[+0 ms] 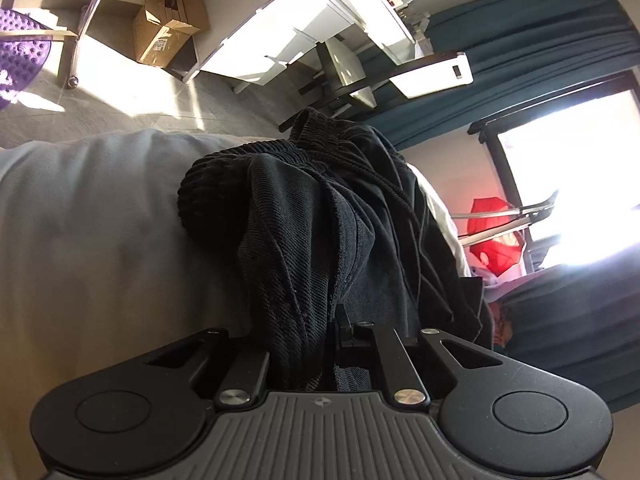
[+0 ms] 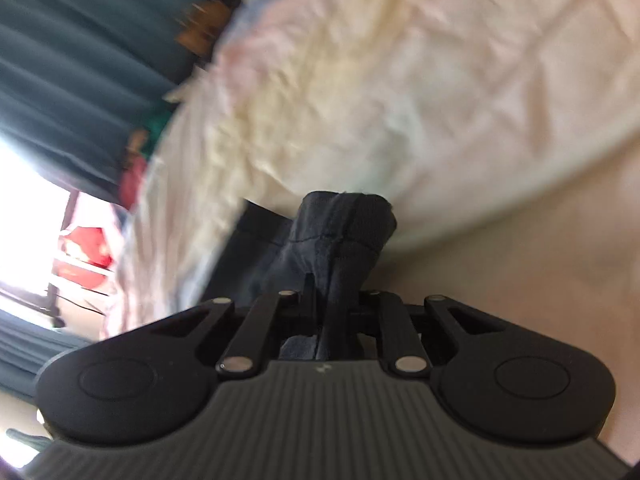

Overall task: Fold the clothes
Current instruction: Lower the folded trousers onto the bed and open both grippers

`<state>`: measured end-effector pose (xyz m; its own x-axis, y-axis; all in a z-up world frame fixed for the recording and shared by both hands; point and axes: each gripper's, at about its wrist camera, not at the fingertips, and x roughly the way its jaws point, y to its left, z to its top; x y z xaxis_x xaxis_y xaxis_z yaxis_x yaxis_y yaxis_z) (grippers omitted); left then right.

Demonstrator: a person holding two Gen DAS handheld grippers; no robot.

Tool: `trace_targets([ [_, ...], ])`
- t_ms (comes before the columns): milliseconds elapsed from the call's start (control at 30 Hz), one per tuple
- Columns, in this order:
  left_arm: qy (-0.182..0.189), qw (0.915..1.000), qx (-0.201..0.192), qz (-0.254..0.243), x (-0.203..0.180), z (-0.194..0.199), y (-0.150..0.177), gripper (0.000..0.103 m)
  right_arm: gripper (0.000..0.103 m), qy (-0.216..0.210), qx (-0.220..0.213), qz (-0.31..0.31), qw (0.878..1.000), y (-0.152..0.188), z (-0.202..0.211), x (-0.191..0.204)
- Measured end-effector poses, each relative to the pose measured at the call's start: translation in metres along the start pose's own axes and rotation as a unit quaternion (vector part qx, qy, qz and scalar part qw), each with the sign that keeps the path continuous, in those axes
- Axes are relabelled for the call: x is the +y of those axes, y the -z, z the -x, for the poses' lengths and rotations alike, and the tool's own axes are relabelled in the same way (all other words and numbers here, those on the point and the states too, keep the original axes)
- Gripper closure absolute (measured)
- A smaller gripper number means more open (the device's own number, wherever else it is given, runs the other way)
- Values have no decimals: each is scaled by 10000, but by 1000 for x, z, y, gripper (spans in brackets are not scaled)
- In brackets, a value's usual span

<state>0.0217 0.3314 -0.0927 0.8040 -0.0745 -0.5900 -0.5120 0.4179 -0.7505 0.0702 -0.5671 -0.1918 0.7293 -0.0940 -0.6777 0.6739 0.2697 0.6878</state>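
A black garment (image 1: pixel 320 220) with a ribbed waistband and a drawstring lies bunched on the grey bed sheet (image 1: pixel 80 220). My left gripper (image 1: pixel 320 320) is shut on its near fabric, which hides the fingertips. In the blurred right wrist view, my right gripper (image 2: pixel 332 300) is shut on a folded edge of the dark garment (image 2: pixel 344 232), which sticks up between the jaws above the pale sheet (image 2: pixel 520 260).
A crumpled cream duvet (image 2: pixel 360 80) lies beyond the right gripper. Past the bed edge are a cardboard box (image 1: pixel 166 28), a white desk (image 1: pixel 300 28), teal curtains (image 1: pixel 540 40), a bright window, a red cloth (image 1: pixel 492 236) and a purple knobbly mat (image 1: pixel 20 52).
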Motion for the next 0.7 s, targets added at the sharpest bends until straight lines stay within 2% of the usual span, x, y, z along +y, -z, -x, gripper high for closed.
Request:
trace_targets([
  [67,-135,9999,32,-91,-1,0,-1,92,87,-29,66,-2,10000,-2,-1,-3],
  [167,-315,9983,-54,-483,-11,3,2,87,82,185,-53,486,9986,8,5,13],
  [267,-624,9918,-178,-1105,-30,10,10,74,65,447,-206,952,9942,19,15,29],
  [300,-713,9885,-246,-1312,-36,13,14,66,54,491,-280,1045,9929,21,20,34],
  [333,-802,9847,-314,-1517,-42,17,18,55,48,490,-393,1131,9916,22,27,39],
  [367,-885,9802,-388,-1726,-49,21,23,49,37,471,-546,1263,9894,24,35,44],
  [400,-945,9752,-491,-1940,-56,26,30,38,32,448,-711,1411,9864,27,43,49],
  [433,-978,9703,-605,-2128,-63,30,36,31,32,439,-882,1594,9823,31,53,56],
  [500,-1019,9601,-810,-2475,-75,39,50,24,31,364,-1193,2029,9712,44,73,73],
  [600,-1030,9452,-1034,-2921,-92,46,70,22,31,123,-1521,2683,9512,68,101,101],
  [700,-1022,9301,-1218,-3310,-103,49,88,17,32,-356,-1560,3257,9318,100,123,130],
])
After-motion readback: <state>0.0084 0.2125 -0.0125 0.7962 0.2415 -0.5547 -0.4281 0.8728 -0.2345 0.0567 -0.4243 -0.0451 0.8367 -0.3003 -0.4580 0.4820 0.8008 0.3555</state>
